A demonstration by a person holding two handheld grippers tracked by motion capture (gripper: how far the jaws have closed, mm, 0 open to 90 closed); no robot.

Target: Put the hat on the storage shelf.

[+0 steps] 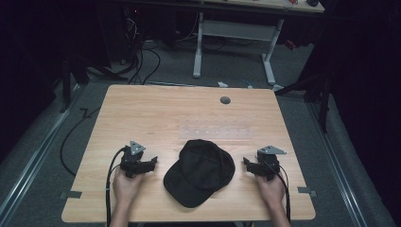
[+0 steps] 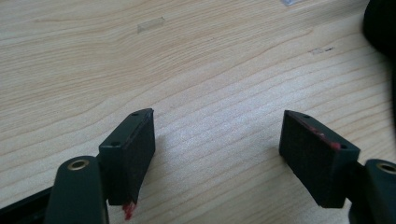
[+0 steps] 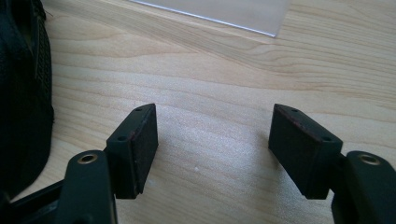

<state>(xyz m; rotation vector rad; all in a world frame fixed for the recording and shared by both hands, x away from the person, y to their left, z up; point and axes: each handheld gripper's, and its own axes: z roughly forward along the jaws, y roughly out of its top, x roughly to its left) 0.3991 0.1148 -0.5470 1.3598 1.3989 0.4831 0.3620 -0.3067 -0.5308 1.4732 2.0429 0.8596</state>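
**Black cap between two idle grippers, before the first grasp**

High view: a black cap [image 1: 200, 171] lies at lower centre of the wooden table [image 1: 142, 109], brim toward the lower left; the left gripper [image 1: 150, 164] sits to its left and the right gripper [image 1: 247, 162] to its right, both near but apart from it; a clear plastic strip [image 1: 215, 132] lies just above the cap. Left gripper view: jaws spread over bare wood, nothing between them; the cap's edge [image 2: 379, 25] shows at upper right. Right gripper view: jaws spread wide and empty; the cap [image 3: 23, 88] fills the left edge; the strip [image 3: 219, 11] sits at top. Judged step: approach; the next move likely calls for each gripper to close in on a cap edge. No legible writing.
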